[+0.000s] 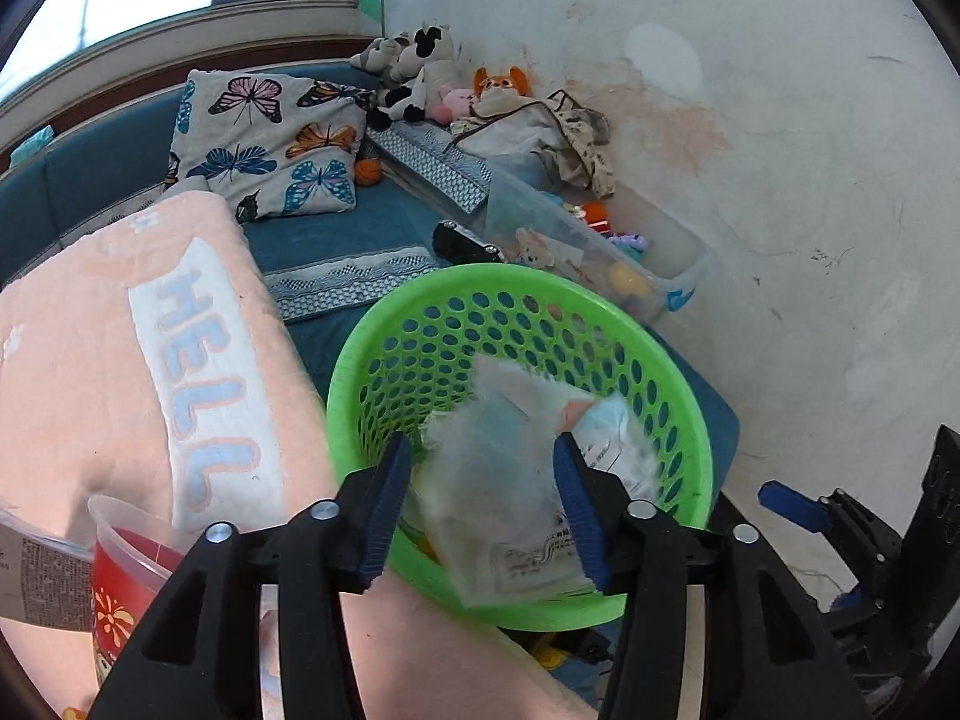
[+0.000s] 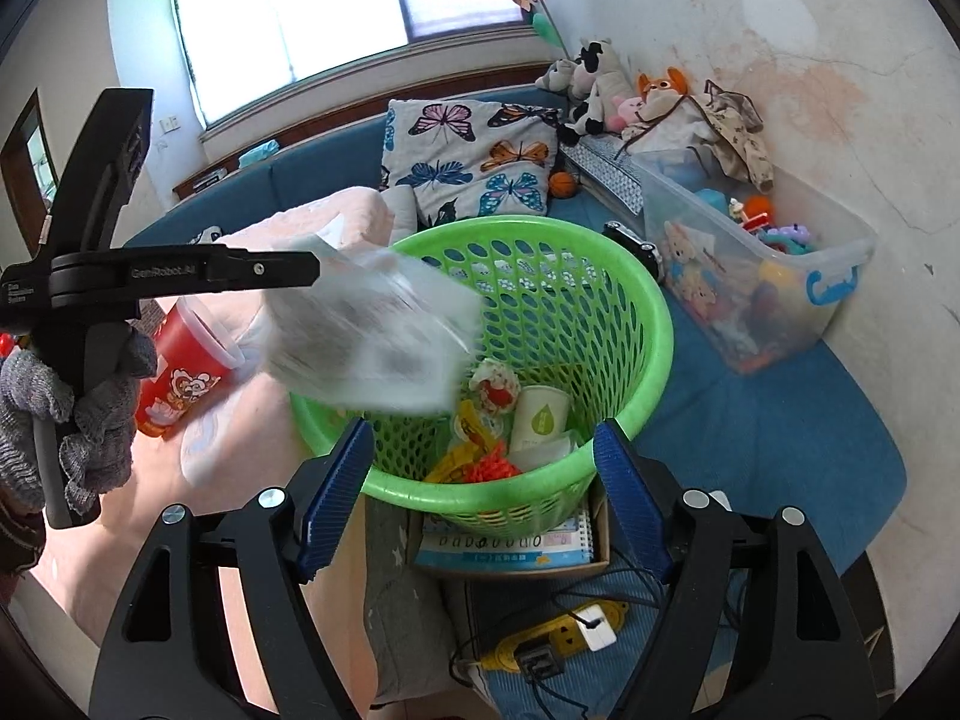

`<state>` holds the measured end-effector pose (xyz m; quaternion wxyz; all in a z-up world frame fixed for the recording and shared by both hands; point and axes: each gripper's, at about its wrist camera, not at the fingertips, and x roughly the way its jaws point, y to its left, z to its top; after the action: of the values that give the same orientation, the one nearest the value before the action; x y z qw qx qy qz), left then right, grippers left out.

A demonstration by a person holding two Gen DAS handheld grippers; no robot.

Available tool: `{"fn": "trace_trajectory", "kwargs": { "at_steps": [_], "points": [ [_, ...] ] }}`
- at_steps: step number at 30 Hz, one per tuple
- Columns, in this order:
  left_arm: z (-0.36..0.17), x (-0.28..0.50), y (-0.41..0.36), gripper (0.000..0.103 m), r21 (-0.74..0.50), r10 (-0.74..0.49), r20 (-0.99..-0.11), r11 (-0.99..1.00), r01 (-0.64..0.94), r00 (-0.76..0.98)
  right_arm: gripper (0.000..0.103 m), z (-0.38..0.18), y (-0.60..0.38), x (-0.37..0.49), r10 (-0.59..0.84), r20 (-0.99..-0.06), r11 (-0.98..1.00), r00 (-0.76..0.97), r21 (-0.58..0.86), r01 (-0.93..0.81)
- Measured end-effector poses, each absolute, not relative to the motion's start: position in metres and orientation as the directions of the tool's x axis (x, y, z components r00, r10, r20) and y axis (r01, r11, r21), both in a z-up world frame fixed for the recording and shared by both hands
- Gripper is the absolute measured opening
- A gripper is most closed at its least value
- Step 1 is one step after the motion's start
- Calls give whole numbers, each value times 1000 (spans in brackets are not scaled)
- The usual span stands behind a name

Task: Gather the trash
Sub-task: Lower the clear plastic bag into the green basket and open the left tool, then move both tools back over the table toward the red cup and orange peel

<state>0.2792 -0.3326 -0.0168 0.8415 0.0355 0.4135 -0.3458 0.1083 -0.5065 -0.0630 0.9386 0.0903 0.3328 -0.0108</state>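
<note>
A green perforated basket (image 1: 540,282) (image 2: 660,324) stands on the blue couch edge. It holds a paper cup (image 2: 540,420) and orange and yellow wrappers (image 2: 480,456). A crumpled clear plastic bag (image 1: 510,480) (image 2: 372,336) with printed text shows blurred over the basket's near rim. It lies between the spread fingers of my left gripper (image 1: 483,438) (image 2: 312,270), and a gap shows beside the left pad. A gloved hand (image 2: 72,408) holds that gripper. My right gripper (image 2: 483,423) stands open over the basket's front rim with nothing in it.
A red plastic cup (image 1: 126,570) (image 2: 180,360) lies on the pink blanket (image 1: 90,360) left of the basket. A clear toy bin (image 2: 750,276) stands along the wall at right. Books (image 2: 510,540) and a yellow power strip (image 2: 552,642) lie below the basket.
</note>
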Motion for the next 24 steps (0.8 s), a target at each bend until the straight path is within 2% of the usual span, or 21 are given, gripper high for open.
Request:
{"fn": "trace_trajectory", "kwargs": {
  "at_steps": [2,14,24],
  "points": [
    [-15,278,-329,54,-233,-557,-718,758,609,418,76,-64,-506,108,40,-630,983,776,164,82],
    [10,254,-268,54,-226,-553,-673,786,576,491,79,-56,-487,101,60,-608,983,792,174,59],
    [17,219,-184,54,-161,-484,-641,844,512,596,83,-47,-453,103,94,-603,983,792,180,20]
  ]
}}
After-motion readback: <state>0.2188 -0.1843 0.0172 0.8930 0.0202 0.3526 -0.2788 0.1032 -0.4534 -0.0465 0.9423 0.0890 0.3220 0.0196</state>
